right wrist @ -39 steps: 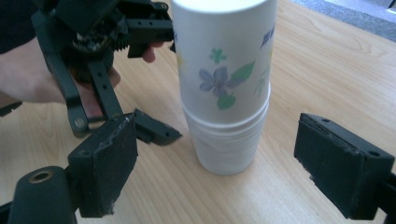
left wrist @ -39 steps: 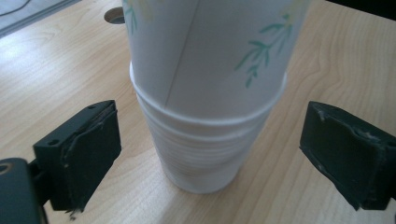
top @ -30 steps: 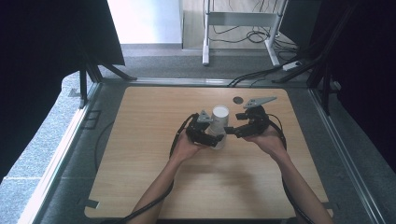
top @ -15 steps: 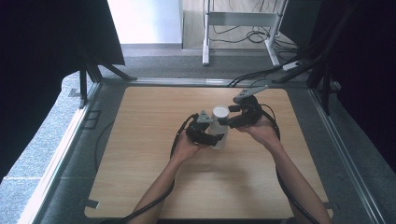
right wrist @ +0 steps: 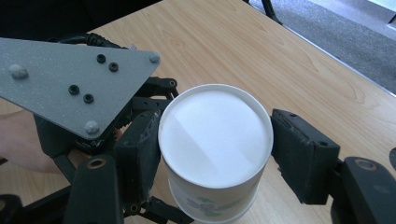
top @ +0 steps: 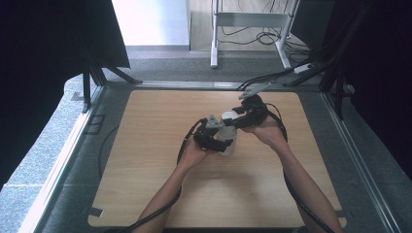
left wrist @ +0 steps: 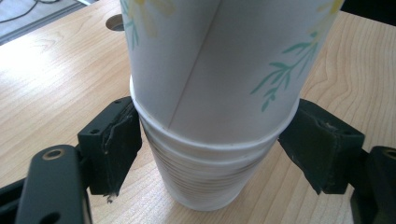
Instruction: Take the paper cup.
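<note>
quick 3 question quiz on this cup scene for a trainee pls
1. Multiple choice: the floral paper cup stands a) upright, b) upside down, c) on its side.
2. True or false: the jaws of the left hand-held gripper sit on either side of the lower white cup.
3. Short answer: which hand-held gripper grips the floral paper cup near its flat top end?
Key: 1 b. 2 true. 3 the right hand-held gripper.

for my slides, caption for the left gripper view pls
Upside-down flowered paper cup capping a plain cup on the wooden table, black pads on either side.
</note>
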